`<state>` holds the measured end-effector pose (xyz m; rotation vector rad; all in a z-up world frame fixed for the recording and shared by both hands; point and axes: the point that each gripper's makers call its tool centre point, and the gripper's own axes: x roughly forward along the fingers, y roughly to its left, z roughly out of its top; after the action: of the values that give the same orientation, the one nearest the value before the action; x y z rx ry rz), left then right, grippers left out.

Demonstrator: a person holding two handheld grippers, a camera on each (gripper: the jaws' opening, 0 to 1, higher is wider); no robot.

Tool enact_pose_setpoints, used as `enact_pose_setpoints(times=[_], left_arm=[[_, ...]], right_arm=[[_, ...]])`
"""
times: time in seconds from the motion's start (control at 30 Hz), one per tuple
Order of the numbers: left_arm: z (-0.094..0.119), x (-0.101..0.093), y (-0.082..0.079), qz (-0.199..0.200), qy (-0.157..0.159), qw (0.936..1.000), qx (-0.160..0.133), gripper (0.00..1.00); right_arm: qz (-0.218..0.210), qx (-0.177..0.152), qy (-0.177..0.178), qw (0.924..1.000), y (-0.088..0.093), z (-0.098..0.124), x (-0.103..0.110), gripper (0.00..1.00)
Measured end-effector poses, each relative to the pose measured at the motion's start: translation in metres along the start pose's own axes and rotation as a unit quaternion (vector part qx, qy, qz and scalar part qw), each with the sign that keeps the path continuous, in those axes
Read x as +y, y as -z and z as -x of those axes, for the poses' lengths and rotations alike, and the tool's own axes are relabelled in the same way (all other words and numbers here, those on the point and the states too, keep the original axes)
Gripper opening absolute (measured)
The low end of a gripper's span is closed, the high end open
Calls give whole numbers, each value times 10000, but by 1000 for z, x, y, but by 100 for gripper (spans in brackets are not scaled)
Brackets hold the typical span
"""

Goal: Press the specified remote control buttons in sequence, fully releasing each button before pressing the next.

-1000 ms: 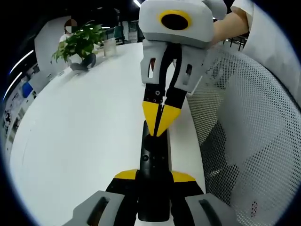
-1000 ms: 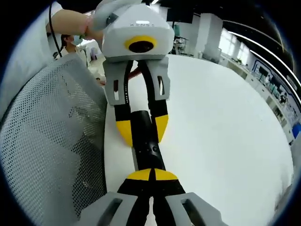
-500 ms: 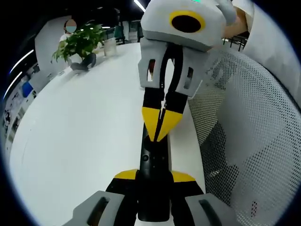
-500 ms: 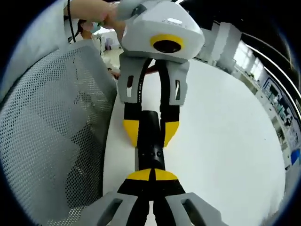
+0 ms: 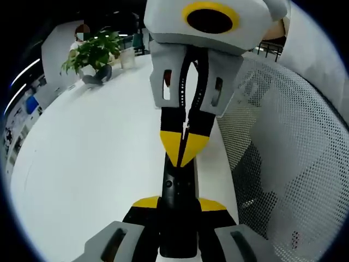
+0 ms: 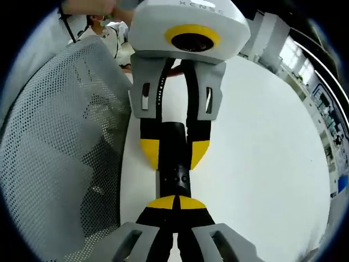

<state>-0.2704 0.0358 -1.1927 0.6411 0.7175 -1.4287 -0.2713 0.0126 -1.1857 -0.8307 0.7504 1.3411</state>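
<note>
A black remote (image 5: 177, 188) lies lengthwise over the edge of the white table (image 5: 92, 153). My left gripper (image 5: 178, 203) is shut on its near end, one yellow tip on each side. My right gripper (image 5: 182, 155) comes from above, jaws shut together, and their joined yellow point touches the remote's top face just beyond a round button. In the right gripper view, my right gripper (image 6: 175, 202) is shut with its tips resting on the remote (image 6: 175, 177), and the left gripper (image 6: 174, 154) clamps the far part of the remote between its yellow fingertips (image 6: 150, 154).
A white mesh chair back (image 5: 289, 153) stands close beside the table edge, also seen as the mesh chair (image 6: 60, 136). A potted plant (image 5: 92, 52) sits at the far end of the table (image 6: 262, 136). A person's hand (image 5: 272, 27) holds the right gripper.
The two grippers have drawn closer together. The right gripper's shut tips have slid a little along the remote toward the left gripper's jaws. The left gripper keeps its hold.
</note>
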Motion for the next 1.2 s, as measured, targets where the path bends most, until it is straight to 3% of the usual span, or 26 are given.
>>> enact_pose_setpoints(times=[0.1, 0.3, 0.5, 0.73, 0.8, 0.9, 1.03, 1.2], left_arm=[[0, 0, 0, 43, -16, 10000, -44, 23], [0, 0, -1, 78, -12, 9999, -63, 23], [0, 1, -1, 141, 38, 9998, -101, 23], [0, 0, -1, 153, 15, 9998, -100, 22], [-1, -1, -1, 71, 0, 10000, 64, 22], [0, 0, -1, 65, 53, 9999, 110, 22], [0, 0, 0, 113, 1, 9999, -2, 22], [1, 1, -1, 282, 42, 9996, -43, 22]], right_arm=[[-341, -291, 10, 9990, 0, 1, -1, 0], [-273, -367, -24, 9989, -7, 0, 1, 0], [225, -47, 56, 9997, -6, -7, -2, 0], [145, 145, 99, 9997, -6, -8, -2, 0], [97, 168, 220, 9996, -6, -8, -1, 0], [37, 75, 428, 9990, -6, -7, -1, 0], [-640, -335, 446, 9964, -8, -5, -2, 0], [-338, -256, 498, 9979, -9, -4, 3, 0]])
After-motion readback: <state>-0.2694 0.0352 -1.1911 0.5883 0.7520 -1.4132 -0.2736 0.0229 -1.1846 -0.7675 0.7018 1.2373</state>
